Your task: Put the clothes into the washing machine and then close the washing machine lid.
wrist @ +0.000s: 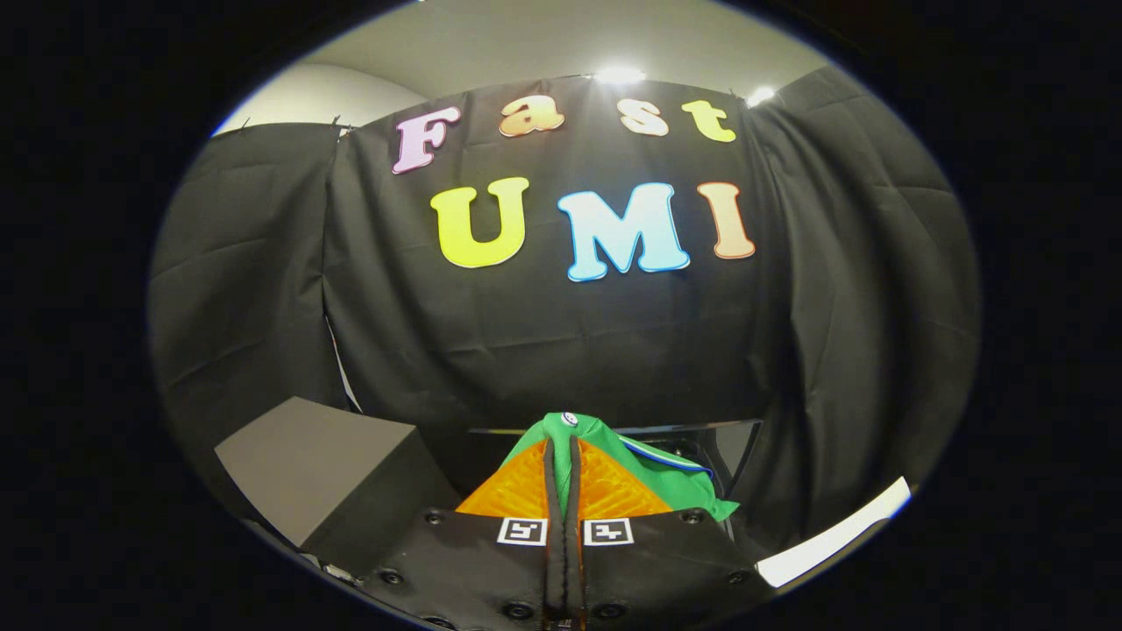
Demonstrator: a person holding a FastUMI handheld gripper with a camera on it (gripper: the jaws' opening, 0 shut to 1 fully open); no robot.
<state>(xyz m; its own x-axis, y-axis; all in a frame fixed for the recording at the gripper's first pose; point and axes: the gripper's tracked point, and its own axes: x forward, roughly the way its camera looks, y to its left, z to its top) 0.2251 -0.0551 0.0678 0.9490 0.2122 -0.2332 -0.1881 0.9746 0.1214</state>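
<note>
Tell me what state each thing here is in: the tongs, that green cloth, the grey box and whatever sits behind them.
tongs: closed, both fingers pinching the cloth.
green garment: gripped and lifted, draped over the fingertips and hanging to one side.
grey box: sitting beside the tongs, tilted in this view.
dark panel: just beyond the garment, open or shut cannot be told.

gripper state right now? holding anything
gripper: closed, both fingers pinching the green garment, held up ahead of the fingers.

Two ceiling lamps (619, 75) glare above the dark cloth wall (543, 333); the booth is dim, sharp at centre, with fisheye bending and soft edges.
</note>
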